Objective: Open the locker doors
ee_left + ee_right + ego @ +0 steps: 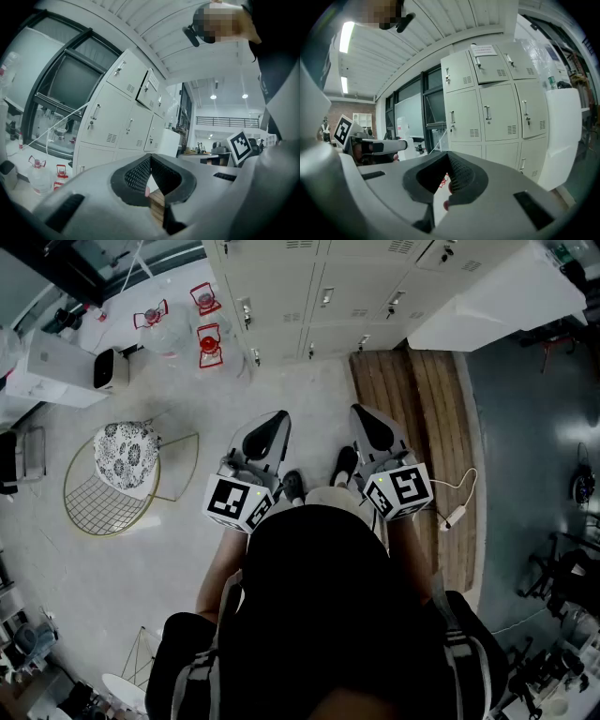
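Left hand-held gripper (150, 158): clenched, tips met, nothing grasped.
Right hand-held gripper (449, 155): clenched, nothing grasped.
Lockers (309, 296): found ahead across the floor (281, 381), well apart from both grippers.
Gripper views only: one upper door (486, 63) is shown slightly ajar; the other doors are seen shut.
Head view only: a wire chair (117, 474) and red-topped bottles (209, 345) are noted at left, a plank platform (412, 399) at right.
Obstruction: a white cabinet (562, 136) is set against the lockers' right end.

Free floor (300, 399) up to lockers (319, 296)
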A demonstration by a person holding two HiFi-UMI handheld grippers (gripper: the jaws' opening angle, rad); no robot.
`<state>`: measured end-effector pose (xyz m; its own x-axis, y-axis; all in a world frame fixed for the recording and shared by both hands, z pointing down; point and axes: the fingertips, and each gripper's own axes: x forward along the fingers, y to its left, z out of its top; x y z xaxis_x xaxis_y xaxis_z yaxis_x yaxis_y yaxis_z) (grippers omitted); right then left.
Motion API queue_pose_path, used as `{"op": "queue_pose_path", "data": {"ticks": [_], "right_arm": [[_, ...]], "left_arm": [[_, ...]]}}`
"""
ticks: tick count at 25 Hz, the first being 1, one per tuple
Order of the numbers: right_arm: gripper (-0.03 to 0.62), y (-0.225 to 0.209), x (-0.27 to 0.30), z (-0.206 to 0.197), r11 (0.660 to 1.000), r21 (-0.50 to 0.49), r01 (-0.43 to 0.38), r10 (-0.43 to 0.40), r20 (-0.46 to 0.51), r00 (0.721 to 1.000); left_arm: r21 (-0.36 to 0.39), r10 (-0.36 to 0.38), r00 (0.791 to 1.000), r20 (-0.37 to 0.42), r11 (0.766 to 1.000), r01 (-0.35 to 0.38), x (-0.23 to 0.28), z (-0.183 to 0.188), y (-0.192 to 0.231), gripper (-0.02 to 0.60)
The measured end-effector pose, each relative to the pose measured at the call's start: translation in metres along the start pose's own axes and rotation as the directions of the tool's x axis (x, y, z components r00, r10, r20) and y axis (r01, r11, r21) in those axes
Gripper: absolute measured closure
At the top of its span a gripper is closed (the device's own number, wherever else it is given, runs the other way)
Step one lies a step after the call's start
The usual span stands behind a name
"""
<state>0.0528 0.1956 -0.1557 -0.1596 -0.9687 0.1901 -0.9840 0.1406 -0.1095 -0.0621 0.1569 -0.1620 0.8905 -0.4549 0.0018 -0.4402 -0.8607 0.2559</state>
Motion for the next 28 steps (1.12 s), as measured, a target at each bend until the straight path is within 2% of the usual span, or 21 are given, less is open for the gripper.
{"op": "queue_pose_path", "data": {"ticks": [15, 21, 28], "right_arm": [[0.591, -0.002, -0.007, 0.002, 1.000, 0.001, -0.015, 0.015, 0.010, 1.000], [0.591, 0.001, 0.000, 0.003, 0.997, -0.003, -0.071, 0.071, 0.027, 0.997], [0.591, -0.004, 0.031, -0.002, 0.987, -0.027, -0.160, 0.160, 0.001, 0.987]], "left_arm": [[0.010, 0.010, 1.000, 0.003, 1.000, -0.011, -0.002, -0.002, -0.002, 0.563], [-0.004, 0.034, 0.999, -0.003, 0.999, -0.034, -0.002, -0.007, 0.003, 0.563], [-0.027, 0.102, 0.994, -0.034, 0.994, -0.103, 0.013, -0.026, 0.029, 0.563]]}}
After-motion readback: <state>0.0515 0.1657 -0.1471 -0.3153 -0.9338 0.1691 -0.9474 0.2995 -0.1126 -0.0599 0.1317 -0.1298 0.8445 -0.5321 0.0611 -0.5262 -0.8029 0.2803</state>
